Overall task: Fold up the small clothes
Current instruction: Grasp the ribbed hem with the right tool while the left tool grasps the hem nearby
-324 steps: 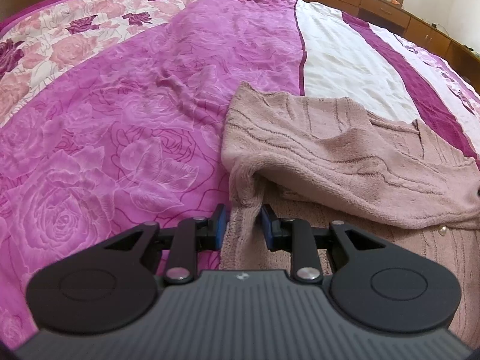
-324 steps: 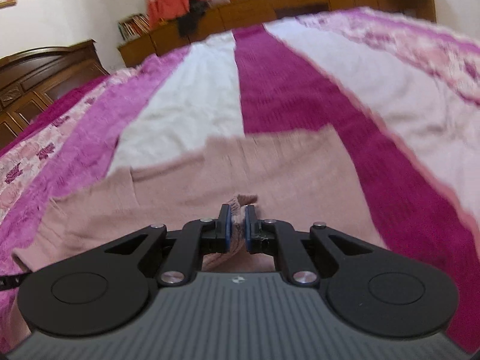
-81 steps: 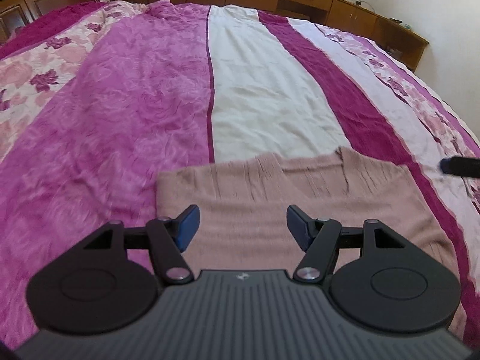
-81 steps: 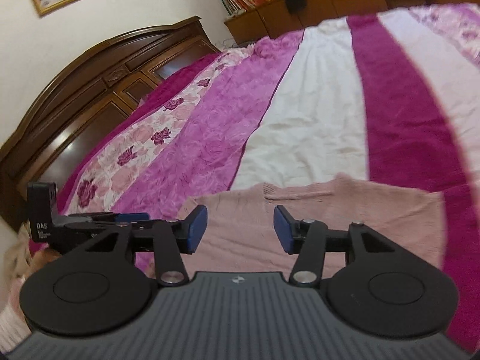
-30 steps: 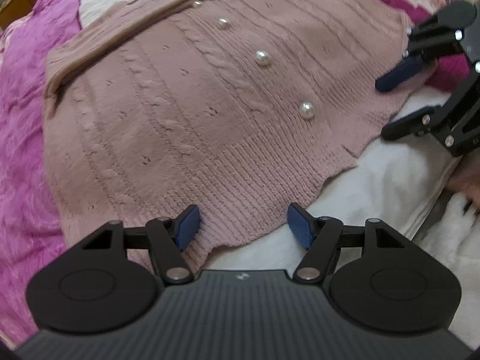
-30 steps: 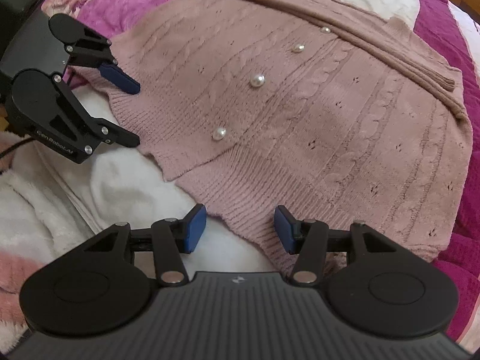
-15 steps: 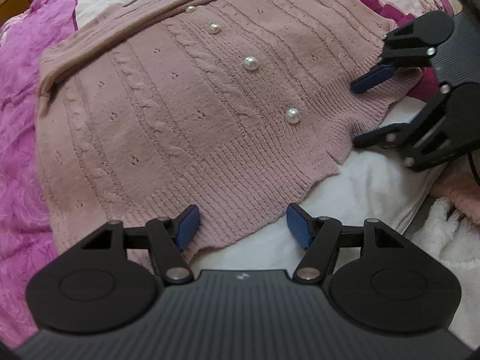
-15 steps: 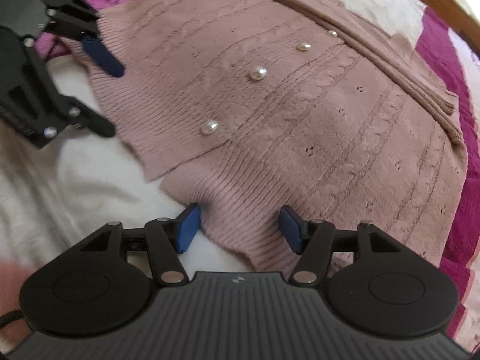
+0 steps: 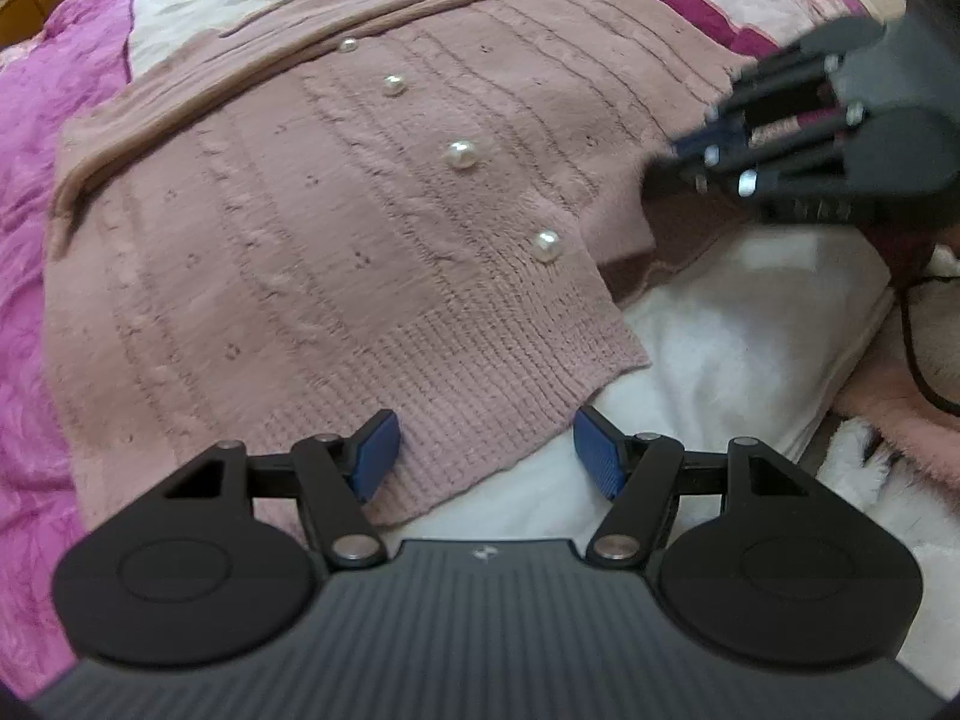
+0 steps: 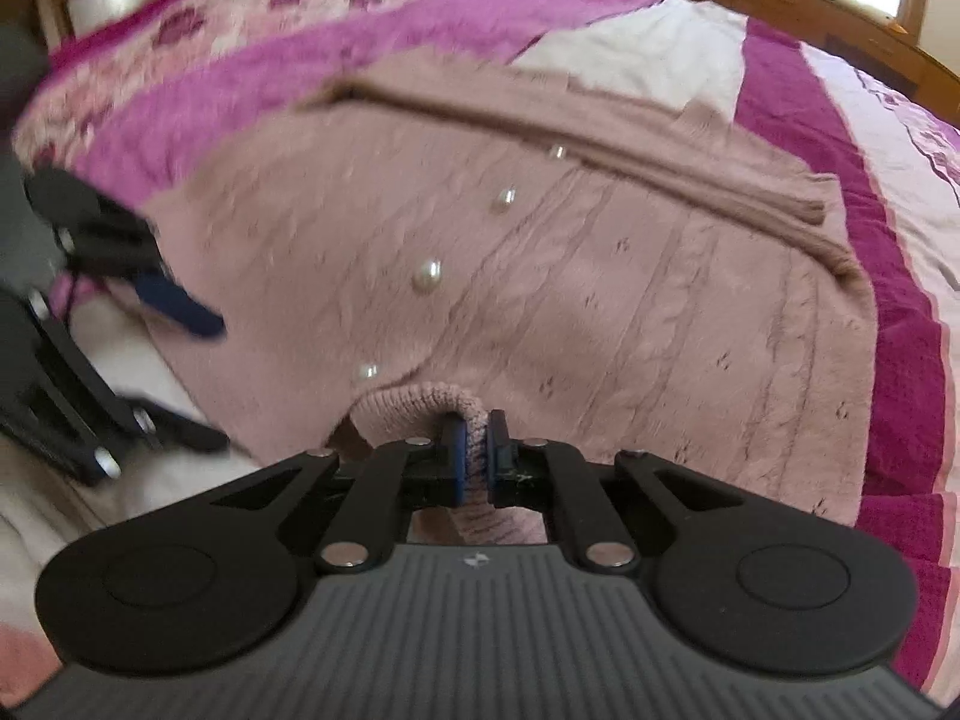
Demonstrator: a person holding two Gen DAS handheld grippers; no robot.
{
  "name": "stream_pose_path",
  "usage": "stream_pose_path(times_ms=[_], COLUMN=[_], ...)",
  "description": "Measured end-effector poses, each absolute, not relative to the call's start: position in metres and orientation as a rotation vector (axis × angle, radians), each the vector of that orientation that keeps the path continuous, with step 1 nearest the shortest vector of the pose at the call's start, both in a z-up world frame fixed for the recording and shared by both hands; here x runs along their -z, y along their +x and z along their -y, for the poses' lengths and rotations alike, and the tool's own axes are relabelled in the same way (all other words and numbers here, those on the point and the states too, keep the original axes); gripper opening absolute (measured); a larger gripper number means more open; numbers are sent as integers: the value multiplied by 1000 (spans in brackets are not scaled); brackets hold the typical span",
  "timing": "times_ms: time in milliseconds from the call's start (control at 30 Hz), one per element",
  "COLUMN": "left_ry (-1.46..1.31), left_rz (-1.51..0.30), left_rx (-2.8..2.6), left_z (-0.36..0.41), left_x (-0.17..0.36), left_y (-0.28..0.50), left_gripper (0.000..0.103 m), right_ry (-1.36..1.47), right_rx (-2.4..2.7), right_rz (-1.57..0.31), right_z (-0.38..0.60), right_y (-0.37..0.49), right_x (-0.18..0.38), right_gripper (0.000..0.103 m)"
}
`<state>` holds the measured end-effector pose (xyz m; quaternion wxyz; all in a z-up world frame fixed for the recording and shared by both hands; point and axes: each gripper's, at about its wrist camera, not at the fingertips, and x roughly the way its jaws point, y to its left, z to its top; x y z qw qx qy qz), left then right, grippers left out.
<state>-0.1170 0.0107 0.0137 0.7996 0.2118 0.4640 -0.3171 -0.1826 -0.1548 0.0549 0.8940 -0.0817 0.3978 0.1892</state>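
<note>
left wrist: low, close over cardigan (image 9: 312,228) hem, facing 12 o'clock up the bed (image 9: 36,138) | right wrist: close at hem, facing headboard | shared: cardigan's pearl buttons (image 9: 461,154), each other's gripper

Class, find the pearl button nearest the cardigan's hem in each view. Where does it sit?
Left wrist: pearl button right of centre, near the front edge.
Right wrist: pearl button left of the shut right claw.
Shared landmark: the cardigan button row.
</note>
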Motion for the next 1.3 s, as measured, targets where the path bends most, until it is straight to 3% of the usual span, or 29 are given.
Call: stream_pose_path(times_ms=[333, 400, 467, 533, 567, 633, 700, 1000, 1100, 1233, 1300], left_ry=[549, 563, 595, 609, 605, 538, 484, 292, 297, 274, 256], left_rz=[-964, -938, -911, -897, -895, -904, -895, -845, -840, -834, -825], left_rx=[657, 661, 652, 627, 613, 609, 605, 580, 582, 576, 573], left_z=[5, 6, 8, 9, 8, 3, -3, -18, -16, -17, -20], left_x=[9, 11, 13, 14, 14, 8, 2, -32, -33, -33, -35], left_y=[-110, -110, -111, -109, -107, -102, -99, -87, -90, -94, -96], left_gripper=[67, 58, 37, 16, 13, 10, 10, 9, 9, 9, 9], right_ry=[-168, -186, -180, -174, -177, -186, -195, -290, -344, -355, -309], right_rx=[-484, -485, -483, -487, -489, -501, -512, -510, -478, -417, -400], right_rz=[-911, -927, -938, -947, -946, -941, -937, -961, -934, -880, -853], right_z=[146, 143, 143, 143, 143, 142, 140, 124, 116, 117, 124], right_y=[-184, -186, -188, -188, -187, -188, -189, -185, -186, -185, -184], right_x=[-47, -44, -42, -40, -40, -40, -40, -28, -23, -26, -34], right_gripper=[8, 14, 22, 38, 42, 56, 60, 64, 62, 13, 10])
